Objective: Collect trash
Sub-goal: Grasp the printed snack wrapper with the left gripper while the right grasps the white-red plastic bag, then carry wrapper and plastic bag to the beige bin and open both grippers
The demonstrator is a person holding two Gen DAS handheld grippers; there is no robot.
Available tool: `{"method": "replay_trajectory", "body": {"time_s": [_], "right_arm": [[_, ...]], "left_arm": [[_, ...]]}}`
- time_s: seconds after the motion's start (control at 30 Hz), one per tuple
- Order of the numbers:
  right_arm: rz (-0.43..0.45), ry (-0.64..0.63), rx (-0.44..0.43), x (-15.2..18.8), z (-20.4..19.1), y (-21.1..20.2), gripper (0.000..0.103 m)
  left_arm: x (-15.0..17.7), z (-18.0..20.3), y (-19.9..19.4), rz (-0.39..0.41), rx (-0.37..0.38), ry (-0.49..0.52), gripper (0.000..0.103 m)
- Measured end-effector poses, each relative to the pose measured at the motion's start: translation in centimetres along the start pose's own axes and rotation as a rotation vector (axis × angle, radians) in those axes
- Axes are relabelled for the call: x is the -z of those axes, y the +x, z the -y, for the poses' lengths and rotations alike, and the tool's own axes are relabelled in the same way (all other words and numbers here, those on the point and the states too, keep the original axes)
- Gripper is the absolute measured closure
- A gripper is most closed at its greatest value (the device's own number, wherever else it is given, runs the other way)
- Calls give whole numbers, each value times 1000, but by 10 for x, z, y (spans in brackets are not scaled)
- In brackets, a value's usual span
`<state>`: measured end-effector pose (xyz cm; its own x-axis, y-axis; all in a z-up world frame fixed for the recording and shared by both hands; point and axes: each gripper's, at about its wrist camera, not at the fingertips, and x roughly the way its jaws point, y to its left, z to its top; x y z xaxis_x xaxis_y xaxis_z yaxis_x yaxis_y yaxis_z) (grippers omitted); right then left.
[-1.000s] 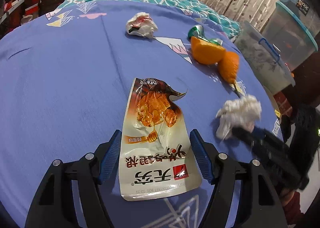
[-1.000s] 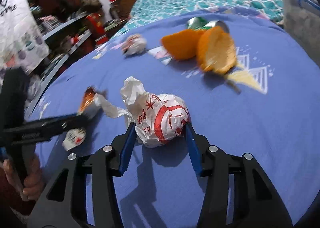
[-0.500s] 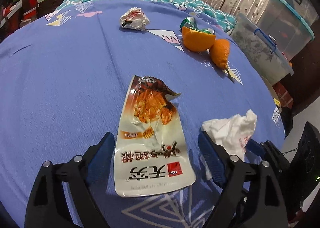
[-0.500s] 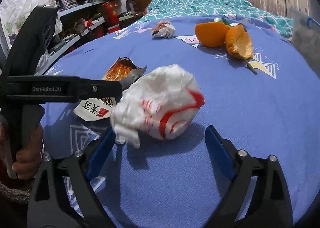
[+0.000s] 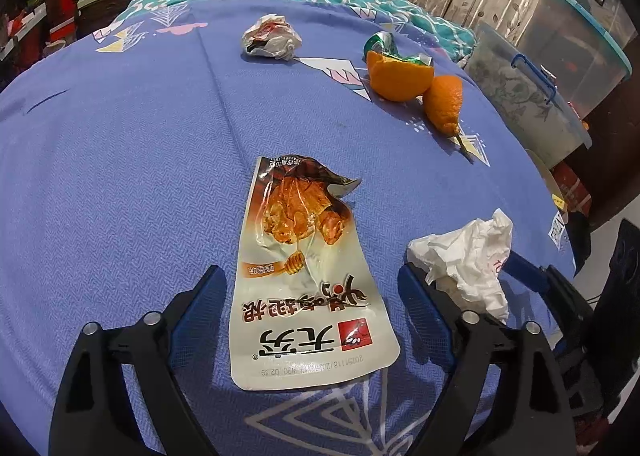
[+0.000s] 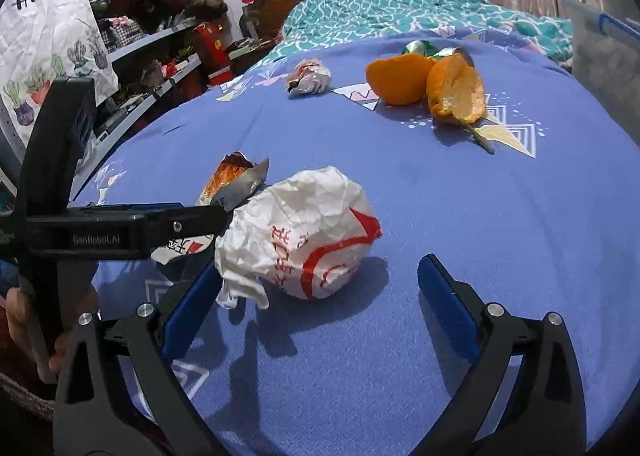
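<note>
The left gripper [image 5: 312, 296] is held angled down over the blue bedsheet [image 5: 120, 175], jaws apart and closing. Beside it, the right gripper [image 6: 320, 288] is tilted toward the same sheet, jaws wide and opening, pads pressing nothing.

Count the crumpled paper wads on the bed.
2. The near wad lies between the right gripper's opening jaws, untouched; the far wad sits left of the orange peels. None seems hidden.
</note>
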<state>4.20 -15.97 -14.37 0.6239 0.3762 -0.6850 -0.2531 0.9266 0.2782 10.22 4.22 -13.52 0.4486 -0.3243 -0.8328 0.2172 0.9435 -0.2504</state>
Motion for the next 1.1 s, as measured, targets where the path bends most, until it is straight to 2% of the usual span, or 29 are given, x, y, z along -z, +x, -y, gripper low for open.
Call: {"method": "replay_trajectory", "body": {"time_s": [0.03, 0.13, 0.17, 0.2, 0.23, 0.3, 0.37, 0.47, 0.57, 0.73, 1.1], "right_arm": [[-13, 0, -8, -3, 0, 3, 5], [-45, -3, -24, -9, 0, 12, 5], [-52, -10, -33, -11, -1, 14, 10], [-57, -18, -42, -10, -3, 15, 28], [-72, -34, -52, -10, -5, 17, 37], [-78, -50, -54, -8, -7, 17, 45], [-53, -54, -52, -6, -6, 12, 49], [14, -43, 9, -5, 5, -1, 50], [51, 43, 37, -4, 36, -13, 51], [132, 178, 105, -1, 93, -42, 51], [315, 454, 293, 7, 254, -126, 51]], "left_arm": [[0, 0, 0, 0, -5, 3, 33], [0, 0, -1, 3, -8, 6, 36], [0, 0, -1, 4, -11, 8, 38], [0, 1, -1, 4, -12, 10, 38], [0, 1, -1, 2, -7, 9, 38], [-1, 2, -1, -3, 2, 8, 39], [-3, 6, 1, -12, 24, 8, 40], [-7, 16, 3, -24, 71, 9, 40], [-14, 35, 9, -38, 112, 35, 40], [-33, 85, 34, -100, 208, 91, 40], [-101, 273, 111, -183, 374, 320, 39]]}}
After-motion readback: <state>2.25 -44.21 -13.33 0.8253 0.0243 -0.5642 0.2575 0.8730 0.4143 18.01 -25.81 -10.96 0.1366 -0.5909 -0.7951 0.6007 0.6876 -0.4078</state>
